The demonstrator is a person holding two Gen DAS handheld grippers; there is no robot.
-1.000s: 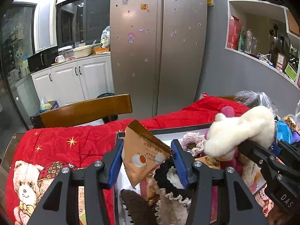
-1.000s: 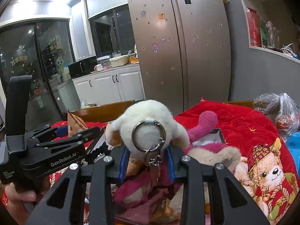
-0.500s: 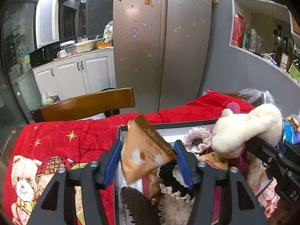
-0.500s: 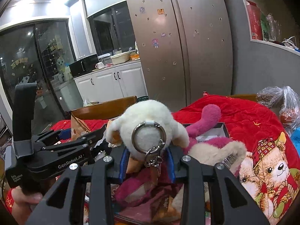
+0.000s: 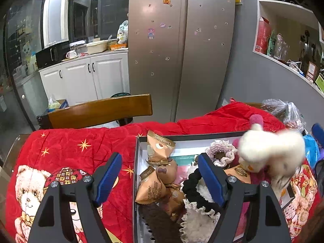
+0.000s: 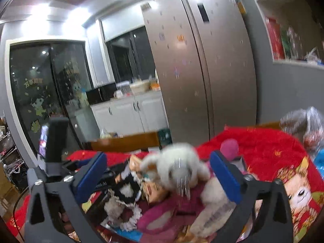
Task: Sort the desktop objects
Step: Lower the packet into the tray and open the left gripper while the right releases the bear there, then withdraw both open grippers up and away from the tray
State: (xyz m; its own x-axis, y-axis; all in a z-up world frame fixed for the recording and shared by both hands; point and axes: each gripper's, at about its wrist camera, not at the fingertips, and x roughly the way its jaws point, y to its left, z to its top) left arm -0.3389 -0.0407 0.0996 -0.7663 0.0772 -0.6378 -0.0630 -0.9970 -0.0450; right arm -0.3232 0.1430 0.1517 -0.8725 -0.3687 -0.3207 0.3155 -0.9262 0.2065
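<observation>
Hanging wide apart and empty, each gripper (image 5: 160, 171) (image 6: 158, 172) faces a box (image 5: 136, 162) crowded with snack packets (image 5: 150, 188), scrunchies (image 5: 219, 154), white plush (image 5: 271, 149).

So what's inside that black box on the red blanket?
The box holds brown snack packets, a black scrunchie, a crocheted ring and a white plush. Whatever is below them is covered.

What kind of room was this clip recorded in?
Most likely a home kitchen or dining area: a steel double-door fridge, white cabinets under a cluttered counter, and a wooden chair at a red-covered table.
</observation>
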